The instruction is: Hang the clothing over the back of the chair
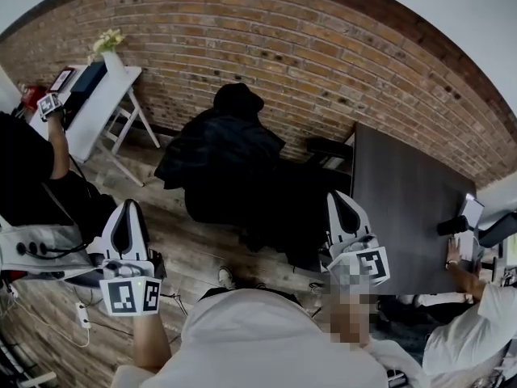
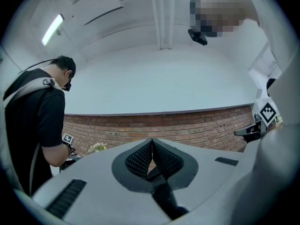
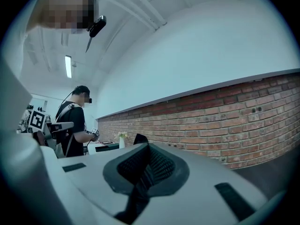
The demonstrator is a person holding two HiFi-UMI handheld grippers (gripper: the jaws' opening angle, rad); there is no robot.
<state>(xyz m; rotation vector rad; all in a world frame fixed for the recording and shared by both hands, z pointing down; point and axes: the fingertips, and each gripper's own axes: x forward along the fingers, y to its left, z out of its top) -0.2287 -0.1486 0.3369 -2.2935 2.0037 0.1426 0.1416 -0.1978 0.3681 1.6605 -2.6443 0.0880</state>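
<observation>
Only the head view shows the black clothing (image 1: 226, 152), draped upright beside the dark bench (image 1: 404, 208). Left tongs (image 1: 129, 208) and right tongs (image 1: 339, 200) are both pressed together, empty. A white vase (image 1: 113, 61) holds flowers (image 1: 107, 40).

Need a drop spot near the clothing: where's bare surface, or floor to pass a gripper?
Free: most of the dark table, up to the person's hand at its right edge; the wooden floor between the white desk and the black clothing. Crowded: the desk's far end by the vase.
</observation>
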